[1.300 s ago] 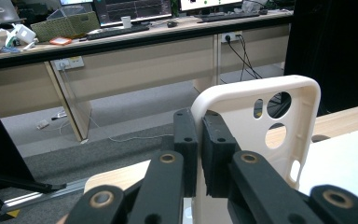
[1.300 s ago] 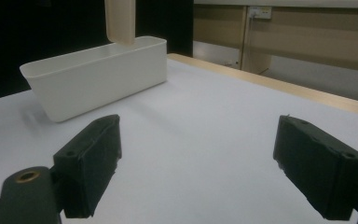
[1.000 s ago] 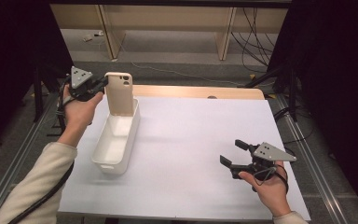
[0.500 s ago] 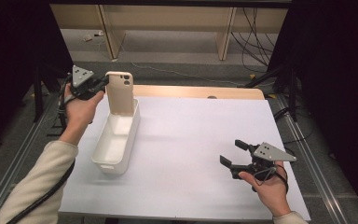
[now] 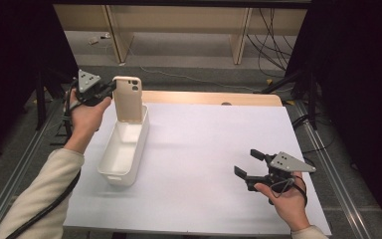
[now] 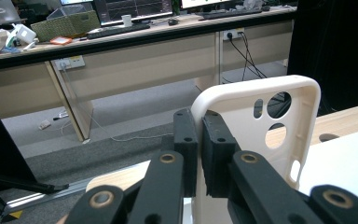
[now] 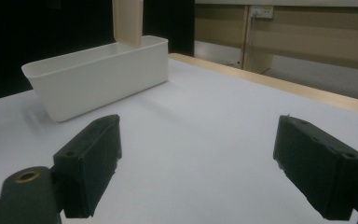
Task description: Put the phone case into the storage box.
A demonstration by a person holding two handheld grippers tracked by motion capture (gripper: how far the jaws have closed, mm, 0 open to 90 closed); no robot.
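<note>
we see the left gripper point(image 5: 110, 90) raised at the far left corner of the table point(image 5: 214, 149), its jaws pinched tight on the side edge of a cream phone case point(image 5: 128, 98). the left hand point(image 5: 85, 112) is lifted off the surface, wrist bent upward, and the cream sleeve point(image 5: 40, 191) runs back toward the near left corner. the case stands upright, camera cut-outs at the top, its lower end inside the far end of a white bin point(image 5: 124, 147); we cannot tell whether it touches the bin's floor. in the left gripper view the two black pads point(image 6: 185, 140) clamp the rim of the case point(image 6: 261, 135) from either side, and the camera holes sit just beyond them.

the right gripper point(image 5: 248, 164) rests low over the near right part of the table, well apart from the bin, held level and pointing left toward it. the right hand point(image 5: 284, 199) grips it from below and behind. its jaws stand wide with nothing between them; in the right gripper view the pads point(image 7: 93, 158) frame bare white tabletop, with the bin point(image 7: 98, 77) farther off.
</note>
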